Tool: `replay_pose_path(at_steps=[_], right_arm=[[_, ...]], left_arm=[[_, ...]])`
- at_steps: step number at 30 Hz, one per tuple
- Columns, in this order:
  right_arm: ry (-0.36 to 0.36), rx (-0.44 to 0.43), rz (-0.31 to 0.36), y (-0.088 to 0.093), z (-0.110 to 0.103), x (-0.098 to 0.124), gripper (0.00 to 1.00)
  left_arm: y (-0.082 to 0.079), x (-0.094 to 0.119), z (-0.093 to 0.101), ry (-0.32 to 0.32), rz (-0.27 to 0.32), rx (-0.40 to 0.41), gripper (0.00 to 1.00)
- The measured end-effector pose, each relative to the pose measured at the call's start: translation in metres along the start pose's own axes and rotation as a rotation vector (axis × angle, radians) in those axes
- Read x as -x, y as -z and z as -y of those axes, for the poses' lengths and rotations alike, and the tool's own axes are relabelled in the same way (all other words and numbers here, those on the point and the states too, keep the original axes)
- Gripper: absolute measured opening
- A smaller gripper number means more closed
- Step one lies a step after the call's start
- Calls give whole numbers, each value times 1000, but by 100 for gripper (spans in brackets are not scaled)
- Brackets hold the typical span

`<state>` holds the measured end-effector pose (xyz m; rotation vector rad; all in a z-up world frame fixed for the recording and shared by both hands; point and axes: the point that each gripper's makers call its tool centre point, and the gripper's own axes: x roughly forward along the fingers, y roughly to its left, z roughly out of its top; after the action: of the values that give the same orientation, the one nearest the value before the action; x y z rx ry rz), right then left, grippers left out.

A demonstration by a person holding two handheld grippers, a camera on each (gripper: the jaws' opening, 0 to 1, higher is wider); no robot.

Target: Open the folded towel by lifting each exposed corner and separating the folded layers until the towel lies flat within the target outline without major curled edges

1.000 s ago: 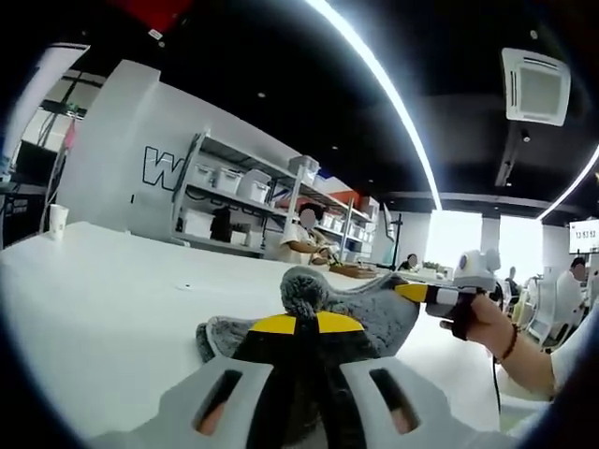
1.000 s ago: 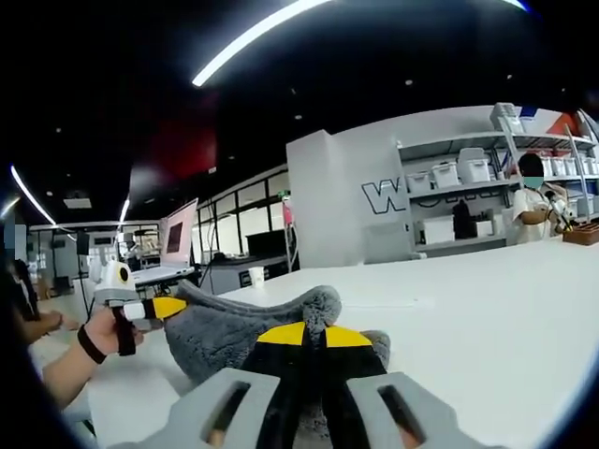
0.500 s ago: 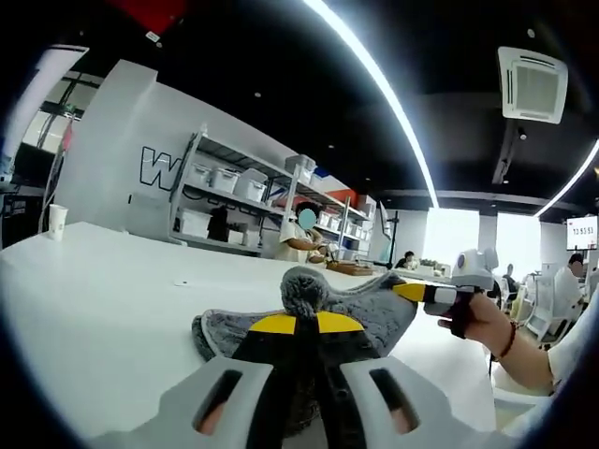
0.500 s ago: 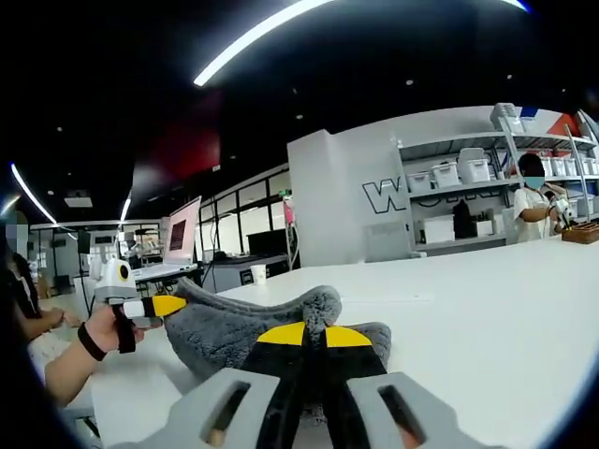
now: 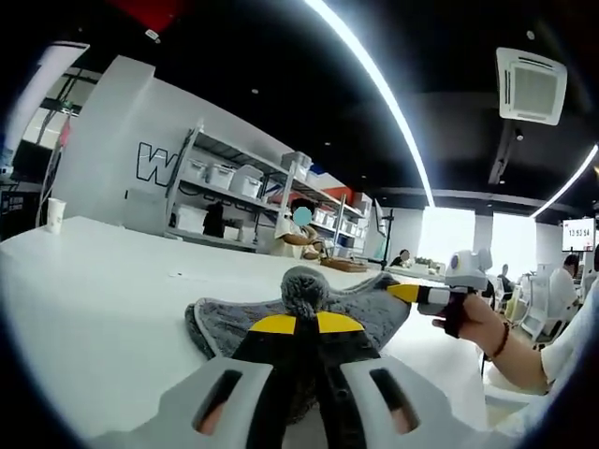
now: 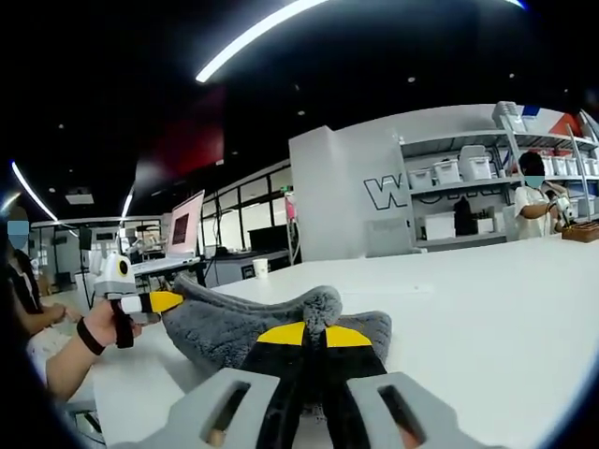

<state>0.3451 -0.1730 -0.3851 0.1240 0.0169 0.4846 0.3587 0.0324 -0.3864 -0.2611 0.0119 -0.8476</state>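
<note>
Grey towel (image 5: 365, 313), thick and fluffy with a nubby pile, draped across the smooth white tabletop (image 5: 103, 290) and pulled up between the two grippers, so part of it hangs in a shallow sag while the lower layer lies on the surface with a curved, rounded edge. In the left gripper view, left gripper (image 5: 299, 324) with pale grey slotted jaws and yellow tips, pressed fully together on a bunched tuft of the towel that bulges above the tips. Off to the right of that view, right gripper (image 5: 404, 293) held in a hand (image 5: 473, 318) wearing a dark wrist strap, its yellow tip pinched on a far corner of the cloth. In the right gripper view, same gripper (image 6: 305, 334) with jaws closed tight on another bunched fold of the grey pile, and the left gripper (image 6: 167, 301) at the left, yellow tip against the raised towel edge, carried by a hand (image 6: 105, 323). Beyond the far edge of the tabletop, a metal shelf rack (image 5: 234, 192) holding white lidded bins, contents not discernible. A white paper cup (image 5: 55, 214) standing upright near the far left edge of the tabletop, well apart from the towel. A person (image 5: 298, 229) standing by the rack.
</note>
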Motion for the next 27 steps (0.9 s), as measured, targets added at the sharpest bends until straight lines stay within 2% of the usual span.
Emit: replay_pose_path(at_steps=[27], right_arm=[[-35, -1, -33, 21, -8, 25, 0]], left_arm=[[17, 20, 22, 22, -29, -37, 3]])
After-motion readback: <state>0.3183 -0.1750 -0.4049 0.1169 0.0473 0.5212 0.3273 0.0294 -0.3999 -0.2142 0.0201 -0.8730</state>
